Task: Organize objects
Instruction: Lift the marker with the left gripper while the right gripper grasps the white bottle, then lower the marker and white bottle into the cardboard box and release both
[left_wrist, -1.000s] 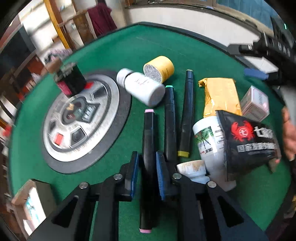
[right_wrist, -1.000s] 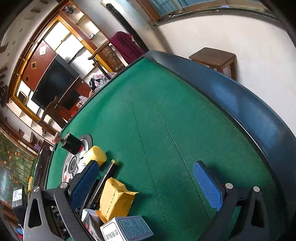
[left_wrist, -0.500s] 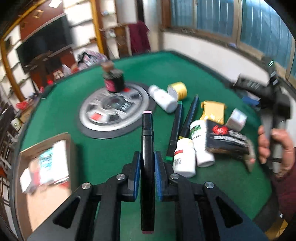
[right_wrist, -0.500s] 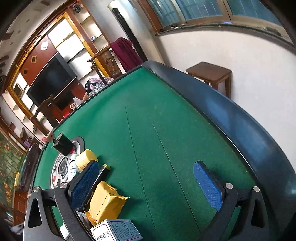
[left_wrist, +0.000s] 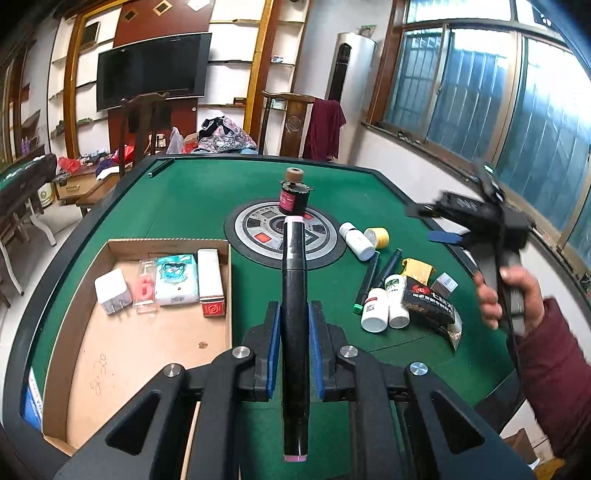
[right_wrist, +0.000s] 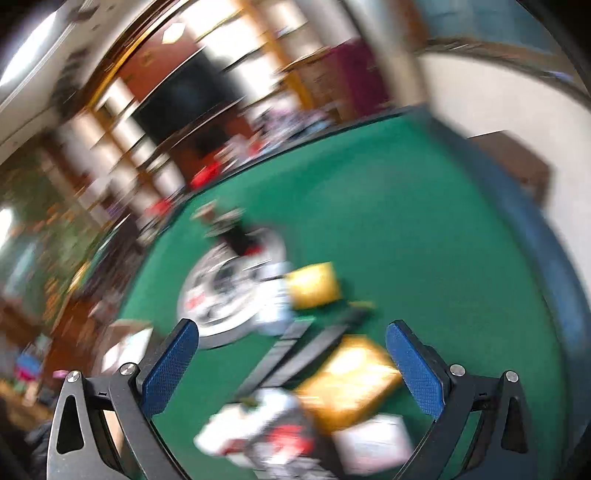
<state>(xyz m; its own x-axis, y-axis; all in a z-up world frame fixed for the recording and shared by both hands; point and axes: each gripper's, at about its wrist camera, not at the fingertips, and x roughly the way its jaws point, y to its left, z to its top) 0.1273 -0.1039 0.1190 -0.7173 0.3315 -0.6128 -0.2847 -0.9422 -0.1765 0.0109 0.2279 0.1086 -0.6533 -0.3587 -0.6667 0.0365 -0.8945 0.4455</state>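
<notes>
My left gripper is shut on a black marker with pink ends and holds it high above the green table. A cardboard box lies below left, holding a white charger, a tissue pack and a white-red box. Two more black markers, white bottles, a yellow packet and a black packet lie on the right. My right gripper is open and empty above this pile; it also shows in the left wrist view. The right wrist view is blurred.
A round silver panel sits in the table's middle with a black bottle on it. A white bottle and a yellow-lidded jar lie beside it. A small box lies at the pile's right edge.
My left gripper closed on the pink-ended marker and lifted it off the table, tilting up toward the box. My right gripper swung left and down over the pile of objects.
</notes>
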